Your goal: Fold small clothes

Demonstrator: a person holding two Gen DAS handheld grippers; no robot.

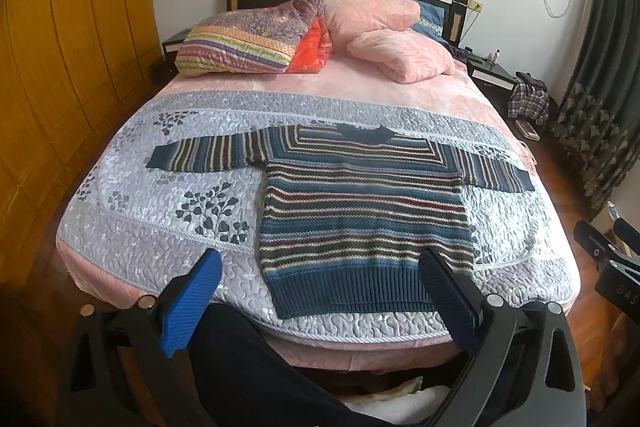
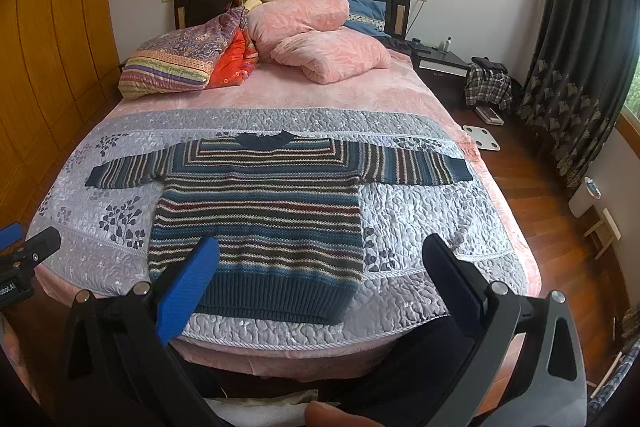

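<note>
Lying flat on the quilt (image 1: 168, 227), the sweater (image 1: 360, 211); both grippers (image 1: 320, 267) (image 2: 324, 259) wide open, seemingly empty.

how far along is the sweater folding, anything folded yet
Done: only the setup. The striped sweater lies flat on the grey quilt, front up, both sleeves spread straight out, hem toward the foot of the bed.

In hand: nothing. The left gripper and right gripper are both open, held above the hem end, not touching the knit.

Left: every fold, meaning both sleeves in and the body folded over.
</note>
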